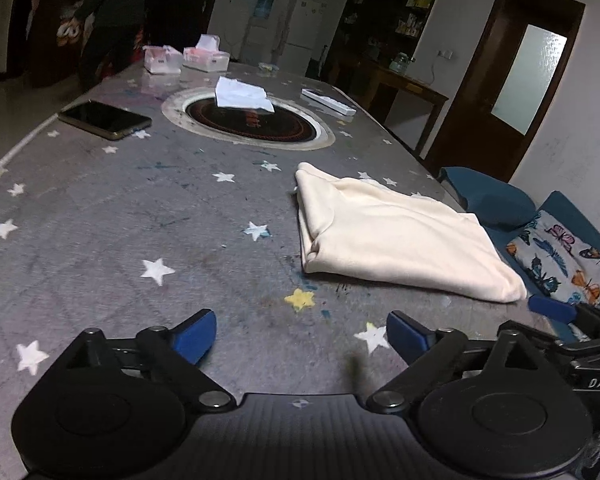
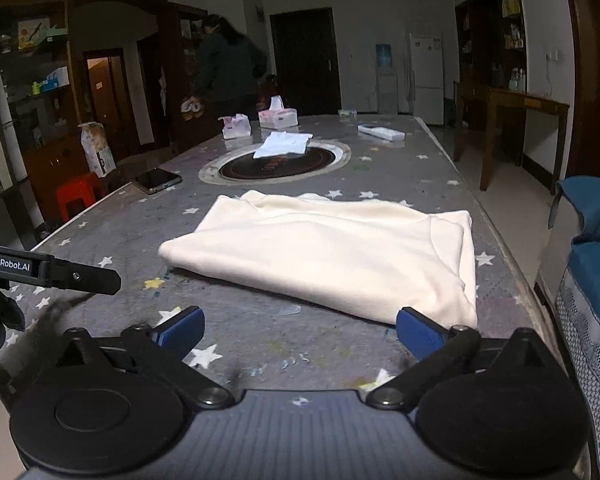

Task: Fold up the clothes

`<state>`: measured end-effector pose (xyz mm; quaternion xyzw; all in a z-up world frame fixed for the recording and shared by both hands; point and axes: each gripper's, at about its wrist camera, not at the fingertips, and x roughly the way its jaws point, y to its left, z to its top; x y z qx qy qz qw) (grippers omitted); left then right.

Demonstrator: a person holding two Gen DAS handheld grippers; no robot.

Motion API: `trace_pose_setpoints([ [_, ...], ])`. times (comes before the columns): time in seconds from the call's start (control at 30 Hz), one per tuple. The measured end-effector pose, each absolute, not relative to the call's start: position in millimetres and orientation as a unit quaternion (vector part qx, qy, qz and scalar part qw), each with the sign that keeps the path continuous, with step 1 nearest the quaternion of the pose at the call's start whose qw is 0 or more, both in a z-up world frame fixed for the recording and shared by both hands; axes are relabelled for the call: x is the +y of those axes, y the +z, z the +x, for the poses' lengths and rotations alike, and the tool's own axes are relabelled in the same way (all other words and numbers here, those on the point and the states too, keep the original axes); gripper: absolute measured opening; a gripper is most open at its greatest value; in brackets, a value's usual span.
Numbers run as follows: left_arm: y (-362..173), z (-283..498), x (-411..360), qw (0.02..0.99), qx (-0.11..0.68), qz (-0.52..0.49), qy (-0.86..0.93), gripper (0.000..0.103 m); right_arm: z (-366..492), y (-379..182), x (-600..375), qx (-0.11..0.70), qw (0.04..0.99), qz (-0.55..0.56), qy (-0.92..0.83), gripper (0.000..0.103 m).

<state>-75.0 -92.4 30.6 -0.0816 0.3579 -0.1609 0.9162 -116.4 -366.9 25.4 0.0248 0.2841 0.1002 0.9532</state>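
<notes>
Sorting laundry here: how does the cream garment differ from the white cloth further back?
The cream garment is large, thick and folded into a neat block; the white cloth is small, thin and loosely crumpled. The garment lies on the starred table cover; the cloth lies partly over the round inset. Both are pale, and no gripper touches either.

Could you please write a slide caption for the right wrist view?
Right gripper open and empty before a folded cream garment on the star-patterned table.

Black linkage arms, round black pivot discs, blue-padded fingers [image 1: 196,334] on each tool; white "GenRobot.AI" lettering.
</notes>
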Motion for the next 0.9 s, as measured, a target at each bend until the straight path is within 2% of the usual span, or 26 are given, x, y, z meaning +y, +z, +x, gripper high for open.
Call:
trace_pose_setpoints([
  [0.17,35,-89,-91,0.922,0.345,-0.074,-0.157,0.103,-129,31,-361,0.27,0.958,0.017,0.098,0.103],
  [0.9,31,-120,-108,0.927,0.345,-0.041,-0.144,0.103,-163,33,-359,0.254,0.962,0.024,0.092,0.103],
])
